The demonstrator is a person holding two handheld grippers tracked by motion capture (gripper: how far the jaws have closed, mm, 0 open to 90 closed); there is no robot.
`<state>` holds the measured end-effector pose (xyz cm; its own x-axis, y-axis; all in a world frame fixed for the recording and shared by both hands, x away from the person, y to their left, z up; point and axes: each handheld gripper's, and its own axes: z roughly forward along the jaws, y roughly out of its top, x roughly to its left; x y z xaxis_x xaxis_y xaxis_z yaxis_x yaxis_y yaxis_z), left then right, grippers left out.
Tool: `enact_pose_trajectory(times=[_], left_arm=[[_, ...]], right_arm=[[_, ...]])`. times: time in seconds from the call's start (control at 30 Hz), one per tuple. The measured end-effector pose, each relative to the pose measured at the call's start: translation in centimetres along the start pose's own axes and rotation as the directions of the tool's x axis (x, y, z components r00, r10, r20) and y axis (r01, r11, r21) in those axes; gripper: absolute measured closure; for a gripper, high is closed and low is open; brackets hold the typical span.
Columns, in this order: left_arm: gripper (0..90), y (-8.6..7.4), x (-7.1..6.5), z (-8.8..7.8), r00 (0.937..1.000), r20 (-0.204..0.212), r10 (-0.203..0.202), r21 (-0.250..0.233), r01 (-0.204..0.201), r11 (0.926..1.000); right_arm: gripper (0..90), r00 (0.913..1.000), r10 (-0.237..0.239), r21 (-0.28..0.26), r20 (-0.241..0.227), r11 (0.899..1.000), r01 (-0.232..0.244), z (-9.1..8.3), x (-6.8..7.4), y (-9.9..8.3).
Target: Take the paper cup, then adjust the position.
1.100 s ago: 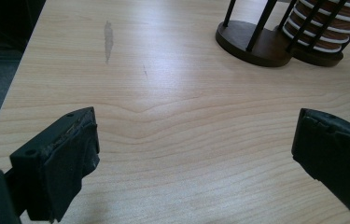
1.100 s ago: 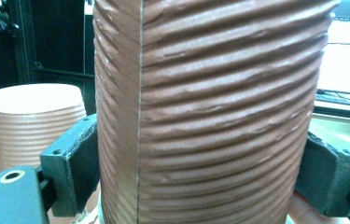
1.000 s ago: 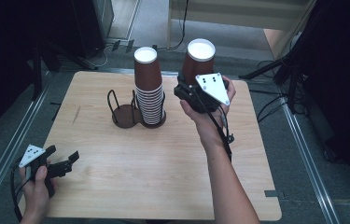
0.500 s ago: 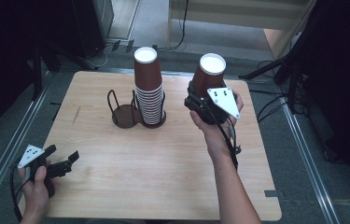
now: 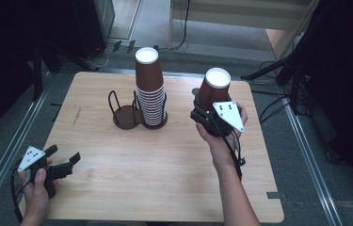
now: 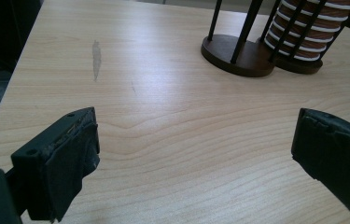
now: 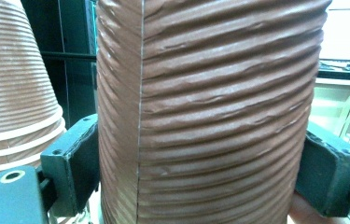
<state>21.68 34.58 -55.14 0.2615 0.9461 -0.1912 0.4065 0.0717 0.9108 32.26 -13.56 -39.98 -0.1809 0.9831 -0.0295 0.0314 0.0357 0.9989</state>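
Note:
A tall stack of upside-down brown ribbed paper cups (image 5: 149, 89) stands in one ring of a dark wire holder (image 5: 122, 115) at the table's back middle. My right gripper (image 5: 207, 110) is shut on a single brown cup (image 5: 214, 89), held bottom-up to the right of the stack. In the right gripper view that cup (image 7: 210, 116) sits between both pads, with the stack (image 7: 14, 84) off to the left. My left gripper (image 5: 63, 162) hovers open near the front left corner, its jaws wide apart over bare wood (image 6: 196, 158). The holder's base (image 6: 233, 51) lies ahead of it.
The wooden table (image 5: 164, 174) is bordered by metal rails on the left and right. Dark stands and cables crowd the floor beyond the back and right edges. The holder's second ring holds no cups.
My right gripper has carried the cup to the right and toward the near side, away from the stack. The left gripper has stayed put.

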Motion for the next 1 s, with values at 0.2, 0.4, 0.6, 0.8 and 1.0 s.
enact_pose_trajectory(times=[0.2,0.4,0.6,0.8,1.0], left_arm=[[1.6,0.0,0.0,-0.1,0.9996,0.023,0.015,-0.034,-0.014,0.9993],[1.6,0.1,-0.3,-0.2,0.9995,0.024,0.019,-0.045,-0.018,0.9988],[1.6,0.7,-1.2,-0.3,0.9989,0.041,0.021,-0.058,-0.019,0.9981],[1.6,1.9,-3.0,-0.3,0.9967,0.073,0.036,-0.090,-0.030,0.9955],[1.6,3.3,-5.3,0.0,0.9887,0.118,0.093,-0.086,-0.083,0.9928]], right_arm=[[13.0,0.9998,0.017,0.009,0.002,1.000,-0.017,-0.7,-0.5,-1.1],[12.9,0.9997,0.018,0.017,0.014,1.000,-0.018,-1.3,-0.8,-2.4],[12.9,0.9997,0.023,0.033,0.012,0.999,-0.023,-2.2,-1.0,-3.3],[12.9,0.9995,0.031,0.044,0.011,0.999,-0.032,-2.9,-1.4,-4.3],[12.8,0.9997,0.026,0.057,0.002,0.998,-0.026,-3.7,-1.3,-5.5]])
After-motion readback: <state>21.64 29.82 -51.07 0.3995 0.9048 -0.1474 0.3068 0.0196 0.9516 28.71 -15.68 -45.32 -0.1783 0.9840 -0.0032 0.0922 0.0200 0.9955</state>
